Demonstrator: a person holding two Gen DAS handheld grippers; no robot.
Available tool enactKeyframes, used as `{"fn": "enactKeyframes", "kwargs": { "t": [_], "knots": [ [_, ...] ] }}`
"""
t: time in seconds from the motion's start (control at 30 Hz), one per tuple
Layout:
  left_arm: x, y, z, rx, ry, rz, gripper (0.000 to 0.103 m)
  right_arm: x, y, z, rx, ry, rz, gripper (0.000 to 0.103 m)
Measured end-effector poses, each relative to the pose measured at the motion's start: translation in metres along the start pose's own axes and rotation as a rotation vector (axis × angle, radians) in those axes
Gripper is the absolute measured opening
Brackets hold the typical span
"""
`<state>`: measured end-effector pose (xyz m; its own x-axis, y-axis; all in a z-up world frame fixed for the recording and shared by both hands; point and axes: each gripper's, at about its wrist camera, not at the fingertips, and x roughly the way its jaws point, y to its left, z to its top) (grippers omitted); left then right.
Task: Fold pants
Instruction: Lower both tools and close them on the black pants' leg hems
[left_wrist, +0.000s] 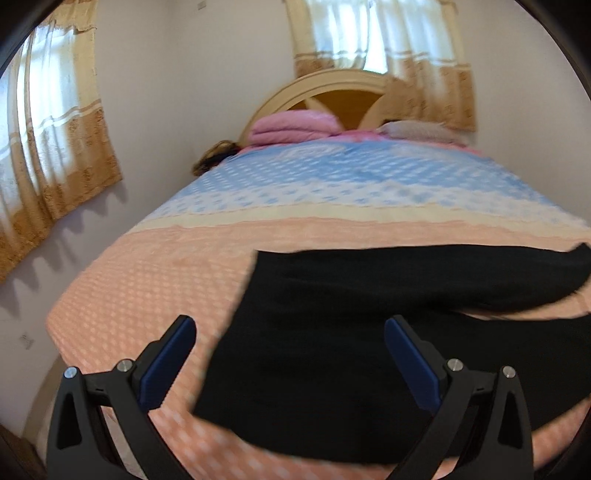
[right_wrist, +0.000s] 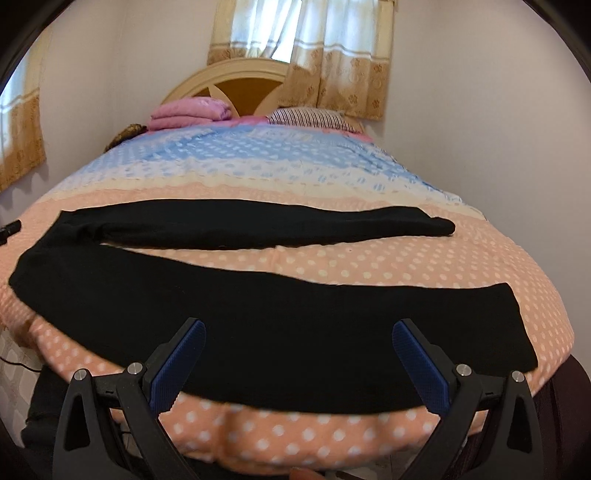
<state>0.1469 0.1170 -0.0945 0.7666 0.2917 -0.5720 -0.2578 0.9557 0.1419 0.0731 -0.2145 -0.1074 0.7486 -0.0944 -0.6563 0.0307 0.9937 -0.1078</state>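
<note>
Black pants (right_wrist: 258, 325) lie flat across the near end of the bed, waist at the left, both legs spread apart and running to the right. The far leg (right_wrist: 277, 225) is narrower; the near leg's hem (right_wrist: 513, 325) is at the right. In the left wrist view the waist end (left_wrist: 314, 350) lies just ahead. My left gripper (left_wrist: 290, 332) is open and empty, hovering over the waist end. My right gripper (right_wrist: 299, 336) is open and empty, over the near leg by the bed's front edge.
The bed (right_wrist: 369, 266) has a peach, cream and blue dotted cover. Folded pink blankets (right_wrist: 188, 112) and a striped pillow (right_wrist: 310, 116) lie by the headboard (right_wrist: 236, 83). Walls and curtained windows (left_wrist: 55, 147) stand close on the left and behind. The other gripper's tip (right_wrist: 9, 229) shows at the left.
</note>
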Motion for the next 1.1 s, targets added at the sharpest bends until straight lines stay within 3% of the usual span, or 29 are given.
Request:
{"fn": "enactKeyframes", "kwargs": {
  "t": [0.1,0.3,0.47,0.57,0.67,0.73,0.77,0.87,0.93,1.1],
  "knots": [
    [0.035,0.019,0.019,-0.007,0.032,0.019,0.103,0.019,-0.014,0.015,0.002,0.018,-0.01,0.102],
    [0.105,0.034,0.042,-0.033,0.13,-0.03,0.102,0.051,-0.051,0.048,0.044,0.023,-0.034,0.102],
    [0.159,0.04,0.049,-0.033,0.229,-0.072,0.083,0.069,-0.08,0.071,0.063,0.029,-0.08,0.093],
    [0.18,0.042,0.047,-0.045,0.279,-0.098,0.073,0.079,-0.091,0.08,0.066,0.039,-0.094,0.092],
    [0.194,0.046,0.045,-0.067,0.309,-0.117,0.066,0.091,-0.1,0.087,0.062,0.048,-0.105,0.092],
    [0.203,0.047,0.044,-0.077,0.328,-0.148,0.053,0.1,-0.107,0.094,0.069,0.063,-0.098,0.085],
    [0.205,0.046,0.043,-0.075,0.339,-0.163,0.052,0.107,-0.112,0.098,0.079,0.077,-0.094,0.078],
    [0.206,0.043,0.044,-0.062,0.338,-0.18,0.051,0.119,-0.124,0.11,0.11,0.092,-0.093,0.076],
    [0.211,0.043,0.047,-0.06,0.343,-0.207,0.038,0.127,-0.133,0.118,0.12,0.093,-0.111,0.076],
    [0.214,0.042,0.048,-0.051,0.33,-0.224,0.035,0.153,-0.168,0.138,0.202,0.127,-0.13,0.075]
  ]
}}
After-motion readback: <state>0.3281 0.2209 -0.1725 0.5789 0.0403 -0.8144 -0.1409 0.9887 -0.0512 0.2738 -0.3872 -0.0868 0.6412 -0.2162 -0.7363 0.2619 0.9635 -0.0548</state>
